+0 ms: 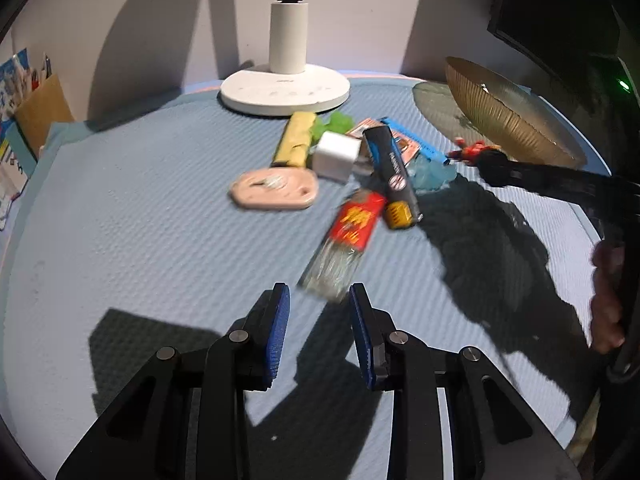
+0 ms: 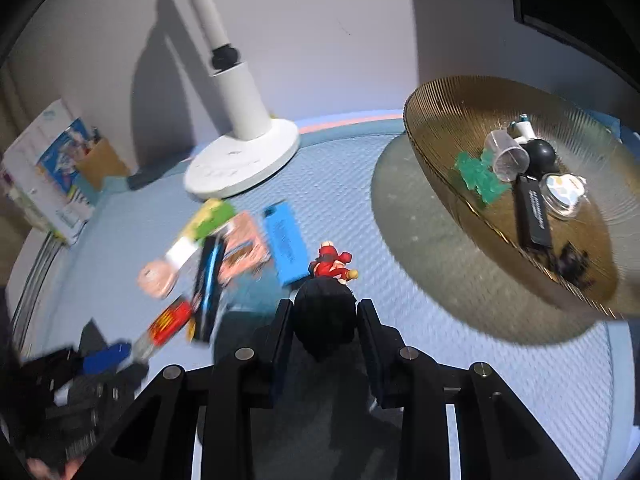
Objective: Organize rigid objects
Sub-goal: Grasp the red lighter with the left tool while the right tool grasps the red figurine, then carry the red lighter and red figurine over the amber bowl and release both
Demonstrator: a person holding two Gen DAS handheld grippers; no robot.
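**Desk lot: loose small items, gold dish, two handheld grippers**

Right gripper (image 2: 323, 312): fingers clenched on a dark, round-ended object (image 2: 325, 320); its make cannot be told, and its lower part is hidden between the fingers. It sits above the blue mat (image 2: 520, 380), beside a red toy figure (image 2: 332, 264).

Left gripper (image 1: 320, 300): released, jaws apart, holding nothing, just short of a clear packet with a red label (image 1: 352, 224). The yellow characters on the label are too blurred to read. The packet's long axis runs from near the gripper up and right toward the pile.

Pile, near the white lamp base (image 1: 285, 90): black-and-blue tube (image 1: 390, 168) with unreadable white lettering, white cube charger (image 1: 335, 155), pink oval tag (image 1: 275, 190), yellow bar (image 1: 295, 140), blue flat strip (image 2: 284, 240).

Gold ribbed dish (image 2: 440, 112), well right of the pile: black stick (image 2: 532, 212) with illegible print, clear cup (image 2: 507, 158), green piece (image 2: 478, 178), black ball (image 2: 541, 155).
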